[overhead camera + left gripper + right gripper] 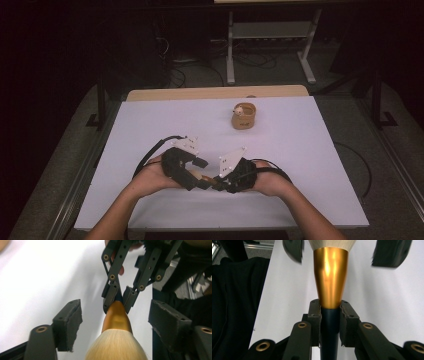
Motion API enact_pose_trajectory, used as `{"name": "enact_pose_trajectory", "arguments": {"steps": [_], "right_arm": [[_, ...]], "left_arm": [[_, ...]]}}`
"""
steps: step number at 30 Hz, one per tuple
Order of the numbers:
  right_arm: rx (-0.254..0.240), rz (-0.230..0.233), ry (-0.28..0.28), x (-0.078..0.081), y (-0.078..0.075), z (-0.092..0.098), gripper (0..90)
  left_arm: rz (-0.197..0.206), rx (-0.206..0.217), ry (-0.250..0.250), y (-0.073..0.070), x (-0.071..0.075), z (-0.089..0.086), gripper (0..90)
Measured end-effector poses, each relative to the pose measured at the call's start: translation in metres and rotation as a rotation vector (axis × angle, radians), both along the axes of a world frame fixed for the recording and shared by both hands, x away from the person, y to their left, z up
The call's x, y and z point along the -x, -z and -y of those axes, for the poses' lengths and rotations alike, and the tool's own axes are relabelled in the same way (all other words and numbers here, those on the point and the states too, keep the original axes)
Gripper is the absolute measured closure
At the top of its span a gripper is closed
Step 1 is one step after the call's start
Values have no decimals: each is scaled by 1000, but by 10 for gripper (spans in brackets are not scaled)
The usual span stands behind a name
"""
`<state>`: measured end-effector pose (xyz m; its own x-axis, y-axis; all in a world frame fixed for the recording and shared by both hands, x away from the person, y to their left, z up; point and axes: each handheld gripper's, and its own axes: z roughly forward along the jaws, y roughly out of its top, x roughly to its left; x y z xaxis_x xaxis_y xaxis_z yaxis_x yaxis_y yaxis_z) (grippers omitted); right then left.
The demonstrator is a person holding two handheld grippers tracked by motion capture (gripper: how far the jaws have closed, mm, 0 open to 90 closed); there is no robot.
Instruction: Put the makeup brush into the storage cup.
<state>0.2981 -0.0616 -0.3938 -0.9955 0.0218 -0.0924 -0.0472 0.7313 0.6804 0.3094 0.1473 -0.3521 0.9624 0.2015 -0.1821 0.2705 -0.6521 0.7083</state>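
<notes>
held low over the near middle of the white table (280, 165), between both hands: a makeup brush (117, 322) with pale bristles, a gold ferrule and a dark handle. clamped on that dark handle just behind the ferrule, in the right gripper (329, 322), pads pressing from both sides. seen again from the left gripper view, with the right gripper (119, 298) pinching the narrow end of the ferrule and the bristle head pointing back toward the camera. spread wide on either side of the bristles, touching nothing: the left gripper (117, 325), jaws apart with the brush head in the gap. in the high view, left gripper (192, 172) and right gripper (225, 180) tip to tip above the table, cables trailing back past the wrists.

farther back on the table, well apart from the hands: a small round tan holder (243, 117), upright, open at the top. inside it, something pale and rounded poking above the rim, too small to tell what. no telling whether anything else sits in it. beyond the table edge, a dark floor with cables and the legs of a grey stand (270, 45).
</notes>
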Motion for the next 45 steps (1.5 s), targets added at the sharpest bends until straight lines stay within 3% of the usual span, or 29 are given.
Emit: {"name": "enact_pose_trajectory", "arguments": {"steps": [3,5,10,13,14,20,23,31,36,45], "right_arm": [[-14,0,17,0,-2,4,730],[-26,-1,31,0,-3,7,730],[-58,-4,67,-1,-4,16,730],[-72,-12,77,-1,-4,19,730],[-78,-11,82,-2,-4,21,729],[-133,-55,156,-4,-5,31,729],[-163,-42,168,-7,-8,36,729],[-257,-87,235,-9,-12,45,730],[-294,-75,282,-11,-13,48,729],[-408,-112,340,-14,-15,54,729]], "left_arm": [[46,51,-36,-3,-1,-6,211],[54,99,-62,-4,-2,-11,190],[76,161,-126,-8,0,-23,155],[110,194,-151,-8,1,-29,151],[120,239,-178,-8,2,-36,151],[140,286,-214,-7,2,-49,150],[140,307,-224,-4,2,-52,140],[164,366,-255,-2,2,-58,136],[164,377,-268,1,2,-58,136],[170,399,-273,4,1,-58,136]]}}
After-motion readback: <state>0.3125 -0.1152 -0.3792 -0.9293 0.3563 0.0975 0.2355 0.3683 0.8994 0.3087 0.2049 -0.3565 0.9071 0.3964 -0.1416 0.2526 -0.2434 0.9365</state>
